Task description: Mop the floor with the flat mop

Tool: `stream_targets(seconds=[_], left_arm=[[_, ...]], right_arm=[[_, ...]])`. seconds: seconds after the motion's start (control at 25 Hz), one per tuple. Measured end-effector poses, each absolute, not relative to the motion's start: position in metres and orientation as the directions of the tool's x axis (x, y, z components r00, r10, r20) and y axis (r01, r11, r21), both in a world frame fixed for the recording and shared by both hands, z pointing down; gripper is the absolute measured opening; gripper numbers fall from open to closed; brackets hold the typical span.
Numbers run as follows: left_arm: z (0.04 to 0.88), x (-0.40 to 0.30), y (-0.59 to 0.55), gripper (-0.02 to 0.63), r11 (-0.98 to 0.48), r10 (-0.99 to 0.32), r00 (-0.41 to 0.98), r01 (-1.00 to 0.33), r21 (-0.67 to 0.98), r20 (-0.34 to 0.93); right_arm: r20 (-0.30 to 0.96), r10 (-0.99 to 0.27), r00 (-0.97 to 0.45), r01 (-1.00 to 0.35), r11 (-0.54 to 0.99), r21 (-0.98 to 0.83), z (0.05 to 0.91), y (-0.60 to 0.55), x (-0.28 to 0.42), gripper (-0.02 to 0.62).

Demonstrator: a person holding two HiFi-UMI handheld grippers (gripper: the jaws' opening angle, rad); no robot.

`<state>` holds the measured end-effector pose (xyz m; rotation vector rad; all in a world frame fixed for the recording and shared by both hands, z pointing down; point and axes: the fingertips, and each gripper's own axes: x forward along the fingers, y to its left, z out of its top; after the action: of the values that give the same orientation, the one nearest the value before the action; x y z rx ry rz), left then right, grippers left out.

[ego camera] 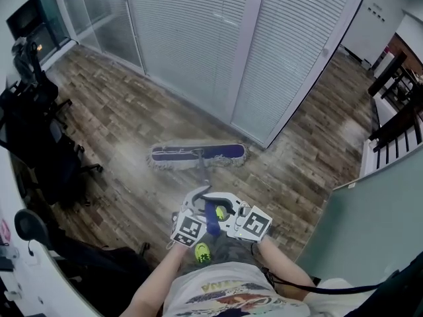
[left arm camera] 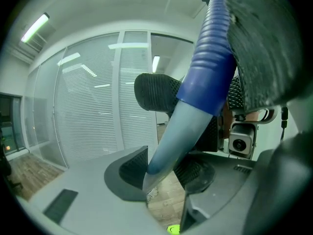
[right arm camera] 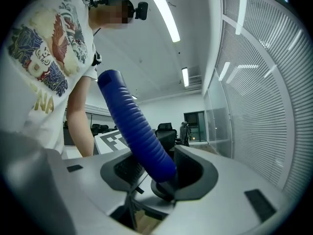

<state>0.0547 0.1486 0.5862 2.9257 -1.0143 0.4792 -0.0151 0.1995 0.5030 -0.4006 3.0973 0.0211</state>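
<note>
Item 1. Flat mop. The mop head (ego camera: 197, 153), blue with a pale fringe, lies flat on the wood-pattern floor (ego camera: 119, 111), near the foot of a glass partition with closed blinds (ego camera: 198, 38). The mop shaft (ego camera: 200, 170) slants from the middle of the head back towards the person. At its upper end it carries a blue ribbed grip (left arm camera: 210, 67).

Item 2. Left gripper (ego camera: 195, 210). Held in front of the person's body, with its marker cube facing up. In the left gripper view its jaws are clamped on the pale mop shaft (left arm camera: 176, 136), just below the ribbed sleeve, with a pad on each side.

Item 3. Right gripper (ego camera: 228, 211). Close beside the left one, on the same handle. In the right gripper view its jaws are clenched on the blue ribbed grip (right arm camera: 137, 126), which rises up and to the left out of them.

Item 4. Person. Wears a printed white shirt (right arm camera: 44, 58). One green shoe (ego camera: 202, 252) shows on the floor below the grippers.

Item 5. Surroundings. Black office chairs (ego camera: 39, 144) stand along the left edge. A pale green screen (ego camera: 370, 230) stands at the right.
</note>
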Motion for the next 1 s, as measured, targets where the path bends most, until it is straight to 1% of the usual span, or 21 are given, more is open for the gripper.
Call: stream_targets(seconds=[0.4,0.52,0.68,0.84,1.0], left_arm=[[0.583,0.069,-0.002,0.126,-0.781,-0.613,0.728,-0.618,-0.096,0.307],[0.583,0.077,-0.040,0.127,-0.779,-0.614,0.727,-0.621,-0.086,0.307],[0.584,0.086,-0.083,0.132,-0.794,-0.594,0.742,-0.604,-0.076,0.309],[0.590,0.099,-0.123,0.137,-0.806,-0.577,0.748,-0.587,-0.078,0.328],[0.596,0.114,-0.156,0.146,-0.819,-0.558,0.762,-0.571,-0.066,0.330]], right_arm=[[-0.013,-0.239,-0.971,-0.238,0.971,-0.022,0.502,0.049,0.003,0.190],[-0.030,-0.229,-0.973,-0.230,0.973,0.007,0.499,0.013,0.010,0.189],[-0.046,-0.257,-0.965,-0.257,0.966,-0.014,0.499,-0.032,0.021,0.189],[-0.032,-0.278,-0.960,-0.276,0.959,-0.066,0.508,-0.073,0.035,0.189],[-0.037,-0.281,-0.959,-0.279,0.959,-0.049,0.513,-0.107,0.049,0.189]])
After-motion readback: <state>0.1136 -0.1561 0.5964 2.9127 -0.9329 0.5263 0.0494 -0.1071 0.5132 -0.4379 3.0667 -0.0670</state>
